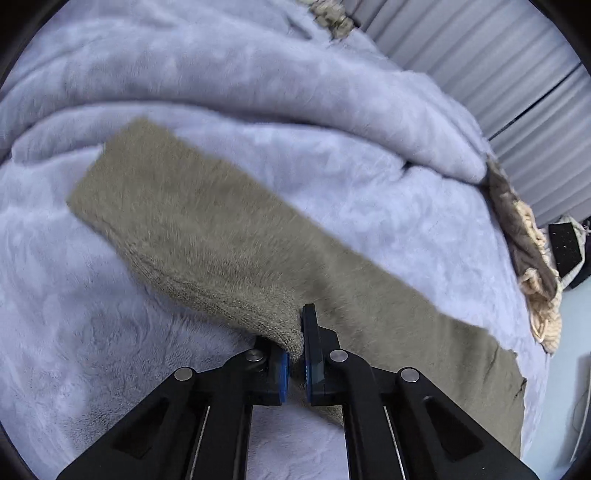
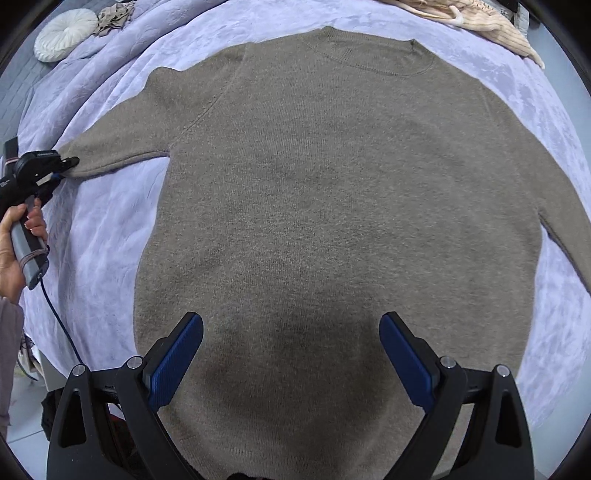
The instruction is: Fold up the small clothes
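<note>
Spread flat across the lavender blanket (image 2: 110, 206), a taupe knit sweater (image 2: 332, 206) lies with its round neckline at the far side and its hem nearest the right gripper (image 2: 291, 354). That gripper hangs over the lower middle of the sweater with its blue-padded jaws spread wide, holding nothing.

At the far left, the sweater's sleeve (image 2: 122, 147) stretches out to the left gripper (image 2: 61, 168), which a hand (image 2: 14, 254) holds by a grey handle with a dark cable trailing from it. Seen from the left wrist, the left gripper (image 1: 295, 365) has its jaws clenched on the cuff end of the sleeve (image 1: 207, 236), and the sleeve looks blurred there against the blanket (image 1: 74, 332).

Beyond the neckline, at the far right, lies a cream ribbed garment (image 2: 491, 26). At the far left rest a round white cushion (image 2: 64, 35) and a small crumpled beige cloth (image 2: 114, 20) just beside it.
</note>
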